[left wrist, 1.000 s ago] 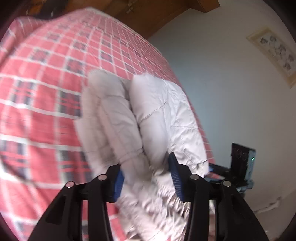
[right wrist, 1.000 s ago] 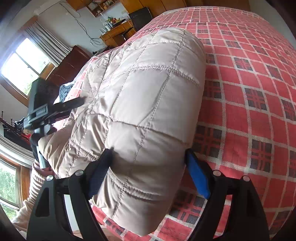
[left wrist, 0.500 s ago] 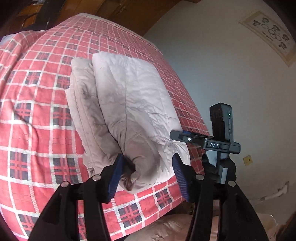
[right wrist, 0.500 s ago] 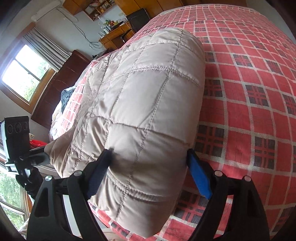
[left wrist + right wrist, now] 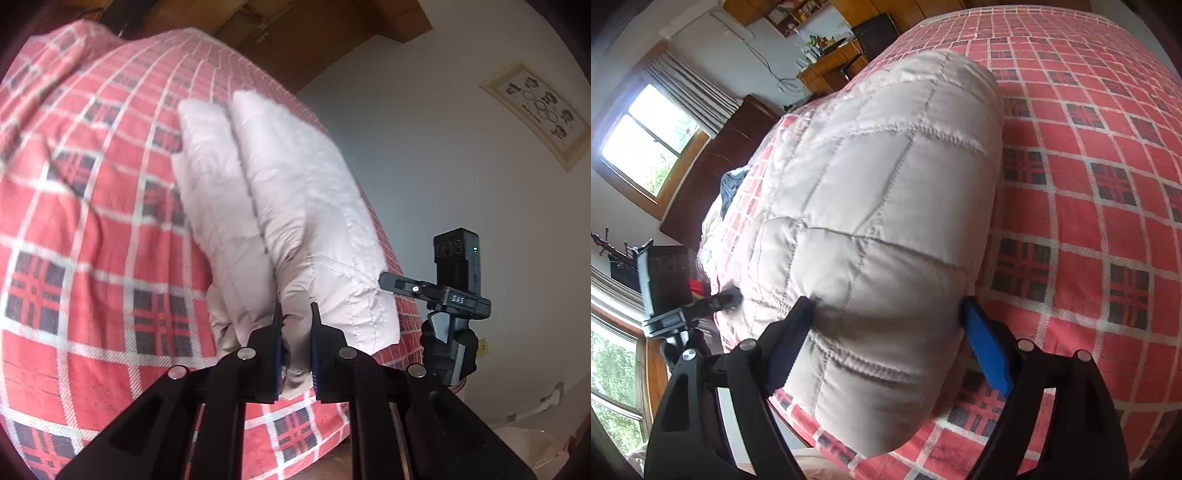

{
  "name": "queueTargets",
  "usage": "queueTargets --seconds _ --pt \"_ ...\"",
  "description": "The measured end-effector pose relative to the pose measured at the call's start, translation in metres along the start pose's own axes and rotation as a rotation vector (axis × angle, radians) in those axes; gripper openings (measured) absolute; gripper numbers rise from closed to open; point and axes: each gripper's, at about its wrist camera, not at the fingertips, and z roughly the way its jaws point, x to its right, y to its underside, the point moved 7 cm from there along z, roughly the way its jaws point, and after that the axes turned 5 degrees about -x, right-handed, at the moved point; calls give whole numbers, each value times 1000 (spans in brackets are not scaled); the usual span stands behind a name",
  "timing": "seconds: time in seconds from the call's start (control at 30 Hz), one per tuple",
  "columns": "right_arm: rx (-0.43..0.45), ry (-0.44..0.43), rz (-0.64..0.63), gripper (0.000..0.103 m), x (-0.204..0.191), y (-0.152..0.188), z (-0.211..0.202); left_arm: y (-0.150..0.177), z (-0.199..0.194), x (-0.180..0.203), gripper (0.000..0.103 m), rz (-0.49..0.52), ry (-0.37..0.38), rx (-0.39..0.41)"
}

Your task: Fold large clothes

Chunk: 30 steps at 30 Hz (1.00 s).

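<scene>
A beige quilted jacket lies folded into a thick bundle on the red plaid bed. My left gripper is shut on a fold of fabric at the bundle's near end. In the right wrist view the jacket fills the middle. My right gripper stands wide open, one finger on each side of the bundle's near end and touching it. The right gripper's body shows past the jacket's right edge in the left wrist view. The left gripper shows at the far left in the right wrist view.
The plaid bedspread stretches to the right of the jacket. A dark headboard, a window and a cluttered desk lie beyond. Dark clothing sits near the headboard. A framed picture hangs on the pale wall.
My left gripper, open around the jacket's end before, has shut on a fold of it. The right gripper has stayed open around the bundle, shifting only slightly.
</scene>
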Motion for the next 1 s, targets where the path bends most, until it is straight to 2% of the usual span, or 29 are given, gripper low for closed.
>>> queueTargets --seconds 0.13,0.23,0.33,0.4,0.5,0.57,0.67,0.73,0.77,0.8,0.83,0.9,1.0 --pt "-11 19 -5 82 2 2 8 2 7 -10 15 -24 37 -23" --pt "-9 -12 9 82 4 1 4 -9 -10 5 28 28 -1 -20" --pt "0 -16 -1 82 1 1 -1 -35 -33 21 41 73 -25 57" --pt "0 -13 -4 82 -1 0 0 -57 -39 25 45 90 -37 89" --pt "5 -9 -4 82 -4 -1 0 -94 -25 8 45 45 -111 77" --pt "6 -15 3 82 -4 -1 0 -114 -9 -8 45 6 -134 57" --pt "5 -14 2 83 0 0 0 -133 18 -15 45 -33 -96 12" --pt "3 -12 0 83 0 0 0 -140 32 -13 41 -39 -85 4" --pt "2 -9 0 83 2 -2 1 -143 35 -9 35 -35 -81 2" --pt "2 -7 1 83 3 -3 2 -144 39 -5 21 -24 -78 8" --pt "1 -8 4 83 4 -3 2 -145 39 0 15 -7 -75 16" --pt "-1 -17 7 83 4 -3 2 -145 32 10 11 18 -45 39" --pt "6 -25 -13 84 2 -2 2 -146 9 14 9 9 43 74"
